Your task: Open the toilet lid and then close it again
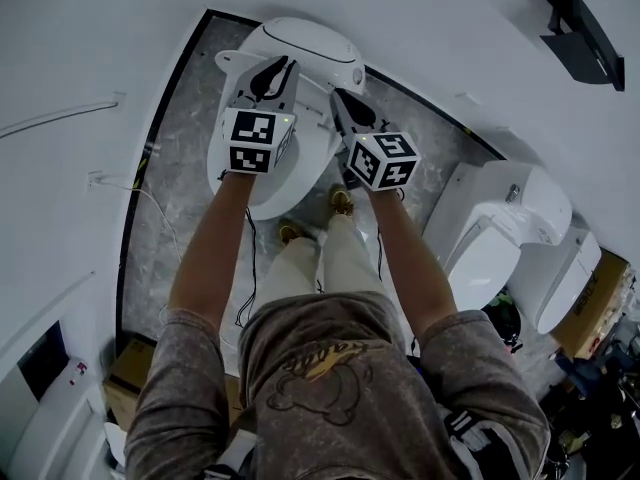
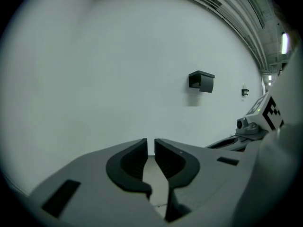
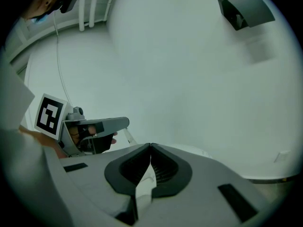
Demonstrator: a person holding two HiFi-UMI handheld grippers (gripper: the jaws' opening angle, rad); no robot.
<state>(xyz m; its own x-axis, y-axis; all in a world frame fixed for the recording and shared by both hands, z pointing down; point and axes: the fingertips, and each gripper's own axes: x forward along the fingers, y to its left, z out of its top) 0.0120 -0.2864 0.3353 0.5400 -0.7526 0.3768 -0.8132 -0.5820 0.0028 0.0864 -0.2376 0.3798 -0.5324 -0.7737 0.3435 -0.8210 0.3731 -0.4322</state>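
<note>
I hold both tools over the white toilet (image 1: 305, 46), which stands against the wall just ahead of my feet, its lid (image 1: 268, 196) lying down flat as far as I can tell. My left gripper (image 1: 272, 74) hangs above the lid's left half with its jaws a thin slit apart and nothing between them. My right gripper (image 1: 345, 104) is just beside it over the right half, its jaws tip to tip and empty. Both point towards the wall, where a dark box (image 1: 585, 24) is mounted.
</note>
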